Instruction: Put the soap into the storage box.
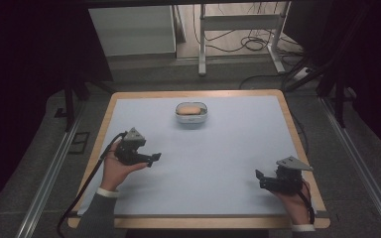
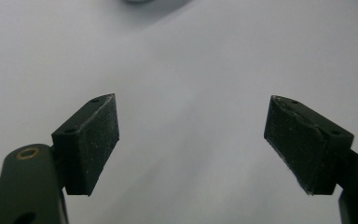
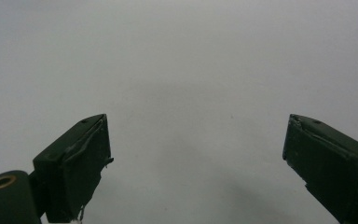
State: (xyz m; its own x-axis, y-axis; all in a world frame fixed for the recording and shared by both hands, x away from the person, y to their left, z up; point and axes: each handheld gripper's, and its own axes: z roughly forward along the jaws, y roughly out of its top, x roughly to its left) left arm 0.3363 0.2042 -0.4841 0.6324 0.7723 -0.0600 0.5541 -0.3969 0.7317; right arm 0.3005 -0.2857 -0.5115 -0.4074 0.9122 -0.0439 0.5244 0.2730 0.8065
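Observation:
A small white container [image 1: 191, 113] with something orange inside stands at the far middle of the pale mat [image 1: 213, 163]. My left gripper [image 1: 155, 158] is held at the left of the mat, jaws pointing right, well short of the container. In the left gripper view its jaws are wide apart over bare mat [image 2: 186, 88], and the left gripper [image 2: 191, 135] holds nothing. My right gripper [image 1: 259, 177] sits near the front right, jaws pointing left. The right gripper [image 3: 196, 149] is open too, with bare mat between its pads [image 3: 81, 168].
The mat lies on a wooden table [image 1: 104, 124] whose edge frames it. Beyond the far edge are a white table frame [image 1: 238, 29] and cables [image 1: 253, 44] on the floor. Metal rails [image 1: 49, 178] run along both sides.

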